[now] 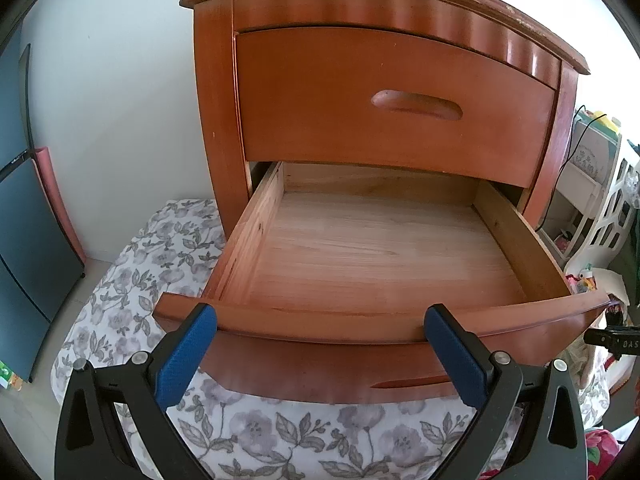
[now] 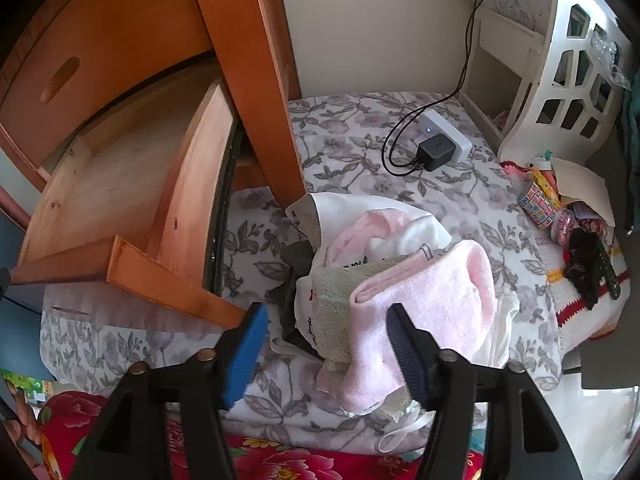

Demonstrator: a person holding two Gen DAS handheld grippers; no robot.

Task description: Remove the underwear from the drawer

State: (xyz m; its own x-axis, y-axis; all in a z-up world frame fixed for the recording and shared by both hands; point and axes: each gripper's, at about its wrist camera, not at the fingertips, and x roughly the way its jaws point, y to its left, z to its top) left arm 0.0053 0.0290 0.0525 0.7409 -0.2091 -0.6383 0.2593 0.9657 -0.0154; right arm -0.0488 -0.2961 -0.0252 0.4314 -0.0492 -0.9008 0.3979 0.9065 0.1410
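Emptying done: pulled-out wooden drawer (image 1: 372,256) is bare.
Pink-and-white underwear pile (image 2: 400,280) lies on floral bedding (image 2: 360,152); both grippers, left gripper (image 1: 320,344) and right gripper (image 2: 328,340), apart.

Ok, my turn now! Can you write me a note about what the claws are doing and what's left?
Left claw: open, holding nothing, at the front of the pulled-out lower drawer.
Right claw: open over the underwear pile on the flowery sheet; the pink piece lies between its fingers, and it is not squeezed.
Done: the drawer looks bare inside, and the underwear is out beside the dresser.
Left: lift the right claw away. You could check the drawer's near corner, which is hidden behind its front.
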